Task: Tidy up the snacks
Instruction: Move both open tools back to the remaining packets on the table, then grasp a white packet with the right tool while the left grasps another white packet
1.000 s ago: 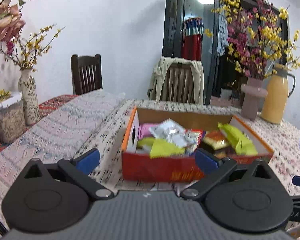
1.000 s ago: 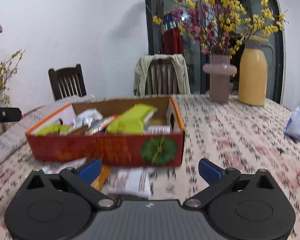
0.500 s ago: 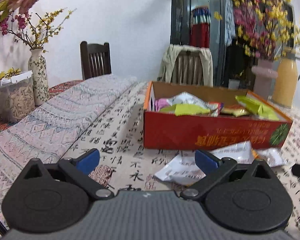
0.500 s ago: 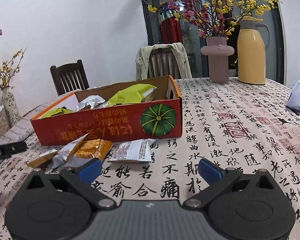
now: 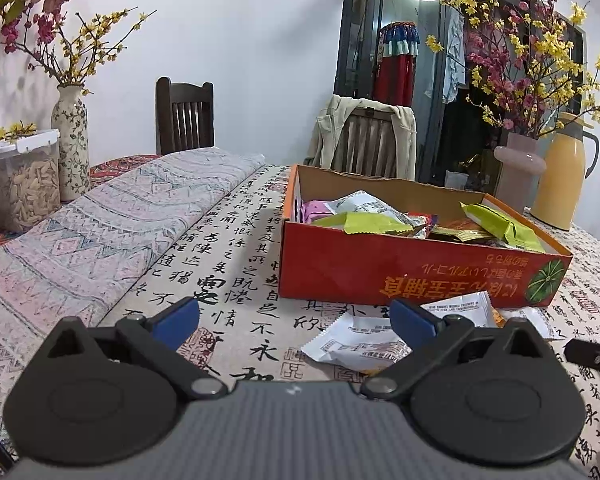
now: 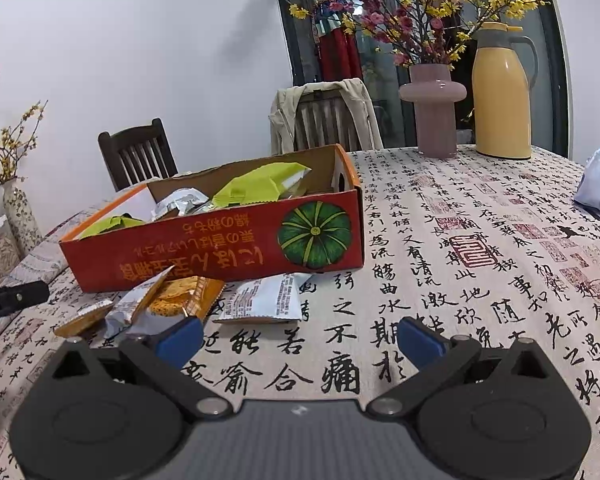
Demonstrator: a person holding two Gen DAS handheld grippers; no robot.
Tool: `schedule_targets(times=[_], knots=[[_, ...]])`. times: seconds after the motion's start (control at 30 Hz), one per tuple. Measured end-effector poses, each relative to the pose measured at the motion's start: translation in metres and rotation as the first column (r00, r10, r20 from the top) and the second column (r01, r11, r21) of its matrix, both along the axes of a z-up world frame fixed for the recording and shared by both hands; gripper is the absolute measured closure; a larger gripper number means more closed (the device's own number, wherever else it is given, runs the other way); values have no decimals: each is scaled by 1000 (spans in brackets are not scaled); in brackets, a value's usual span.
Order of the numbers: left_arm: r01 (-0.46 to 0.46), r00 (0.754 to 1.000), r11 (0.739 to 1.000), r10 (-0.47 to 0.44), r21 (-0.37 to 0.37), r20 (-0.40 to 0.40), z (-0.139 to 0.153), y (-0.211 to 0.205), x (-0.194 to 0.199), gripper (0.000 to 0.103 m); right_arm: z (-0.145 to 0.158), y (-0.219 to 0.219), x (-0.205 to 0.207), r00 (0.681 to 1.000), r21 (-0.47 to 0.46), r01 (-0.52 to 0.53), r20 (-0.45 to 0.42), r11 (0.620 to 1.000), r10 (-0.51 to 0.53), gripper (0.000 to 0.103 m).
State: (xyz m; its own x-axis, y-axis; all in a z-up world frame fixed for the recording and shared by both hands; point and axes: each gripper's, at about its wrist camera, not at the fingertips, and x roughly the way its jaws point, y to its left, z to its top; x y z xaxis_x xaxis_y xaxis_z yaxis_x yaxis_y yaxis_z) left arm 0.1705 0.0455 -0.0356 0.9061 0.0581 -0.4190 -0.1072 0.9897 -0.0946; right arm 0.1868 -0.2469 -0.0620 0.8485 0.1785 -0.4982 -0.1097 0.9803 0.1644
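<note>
On the table: red snack box (image 5: 400,276), packets inside.
Near side: loose snack packets (image 6: 260,300).
Left gripper (image 5: 296,322): spread wide, empty.
Right gripper (image 6: 300,338): spread wide, empty.

A box (image 6: 220,252) stands on the table (image 6: 480,280), holding snack packets (image 5: 380,220). Loose packets (image 6: 260,300) lie on the cloth just before its front wall. Behind the box stand two chairs (image 6: 140,156). A vase (image 6: 434,108) and a jug (image 6: 500,92) stand side by side at the far right, the jug rightmost.
</note>
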Motion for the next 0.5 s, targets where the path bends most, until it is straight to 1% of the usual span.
schedule_targets(times=[0.13, 0.17, 0.27, 0.37, 0.5], knots=[[8, 1000, 1000, -8, -28, 2, 0, 4, 0, 0, 3, 16, 4, 1000, -113, -11, 0, 994, 11, 0], [9, 1000, 999, -9, -32, 3, 0, 5, 0, 0, 4, 19, 6, 1000, -129, -13, -3, 992, 12, 0], [12, 1000, 999, -12, -48, 7, 0, 7, -1, 0, 11, 21, 17, 1000, -131, -11, -25, 991, 8, 0], [8, 1000, 998, -7, -69, 6, -1, 10, 0, 0, 19, 26, 31, 999, -155, -11, -38, 988, 5, 0], [-4, 1000, 995, 5, -97, 3, -1, 14, 1, 0, 20, 32, 55, 997, -174, -16, -79, 985, 2, 0]])
